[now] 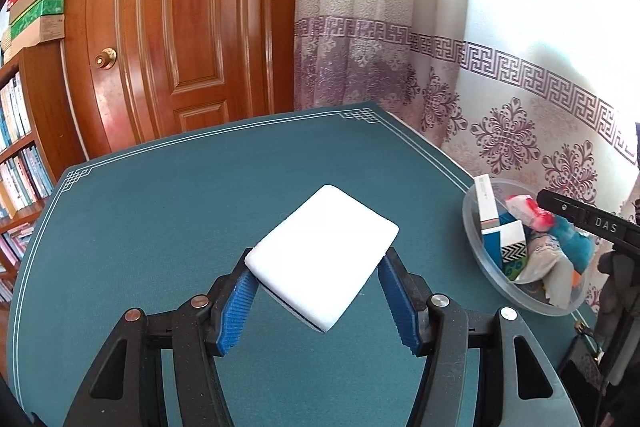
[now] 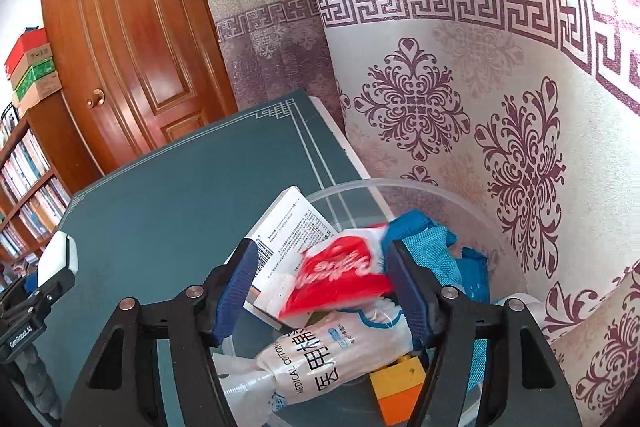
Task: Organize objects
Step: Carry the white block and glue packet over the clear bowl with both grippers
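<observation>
Above teal table (image 1: 160, 211), left tool (image 1: 320, 291) grips sponge (image 1: 320, 255)

Sponge (image 1: 322, 259): was white – dark underlayer
Worktop (image 1: 160, 219): was teal, pale fretwork border
Curtain (image 2: 460, 107): was cream – purple floral motifs
Packet (image 2: 340, 279): was red, white lettering

The red-and-white packet (image 2: 340, 277) between the right tool's fingers is motion-blurred; whether it is gripped cannot be told. The white block's (image 1: 322, 253) underside and near edges are hidden behind the left tool's fingers. Items deep in the clear bowl (image 2: 460, 205) are overlapped and cut off below.
</observation>
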`<state>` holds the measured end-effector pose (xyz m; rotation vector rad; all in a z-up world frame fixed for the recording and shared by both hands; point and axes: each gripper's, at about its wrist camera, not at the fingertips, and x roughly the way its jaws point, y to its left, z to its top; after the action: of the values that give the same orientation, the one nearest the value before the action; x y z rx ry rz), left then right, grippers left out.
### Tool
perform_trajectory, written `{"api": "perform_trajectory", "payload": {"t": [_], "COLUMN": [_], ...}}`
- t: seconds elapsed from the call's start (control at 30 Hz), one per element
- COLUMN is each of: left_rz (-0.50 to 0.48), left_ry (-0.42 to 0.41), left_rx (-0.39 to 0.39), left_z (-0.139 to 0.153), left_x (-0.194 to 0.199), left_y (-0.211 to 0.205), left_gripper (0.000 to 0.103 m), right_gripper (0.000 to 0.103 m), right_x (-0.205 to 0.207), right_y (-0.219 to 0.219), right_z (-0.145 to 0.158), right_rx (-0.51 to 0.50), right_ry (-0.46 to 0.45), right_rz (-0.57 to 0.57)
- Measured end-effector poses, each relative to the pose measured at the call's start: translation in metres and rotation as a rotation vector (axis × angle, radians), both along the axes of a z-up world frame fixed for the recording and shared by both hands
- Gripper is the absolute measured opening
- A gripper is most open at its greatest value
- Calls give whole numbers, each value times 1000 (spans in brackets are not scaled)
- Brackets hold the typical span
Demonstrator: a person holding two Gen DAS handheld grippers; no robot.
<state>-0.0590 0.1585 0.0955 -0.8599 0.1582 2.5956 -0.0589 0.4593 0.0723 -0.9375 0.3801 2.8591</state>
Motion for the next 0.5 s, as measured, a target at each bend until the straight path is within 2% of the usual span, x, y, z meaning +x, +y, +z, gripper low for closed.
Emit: {"api": "perform_trajectory", "payload": {"t": [0.27, 0.5], "left_rz": [-120, -236], "left_ry": [-7, -13], "left_rx": [2, -3], "left_z": [7, 9], "left_x": [16, 31], "left_y": [43, 86], "left_gripper": [64, 64], "right_gripper": [68, 68], "right_x": [40, 80], "right_y": [4, 2], "right_z": [8, 10], "right_rx": [30, 125], "right_ry": [48, 68], "right_rz": [-8, -34]}}
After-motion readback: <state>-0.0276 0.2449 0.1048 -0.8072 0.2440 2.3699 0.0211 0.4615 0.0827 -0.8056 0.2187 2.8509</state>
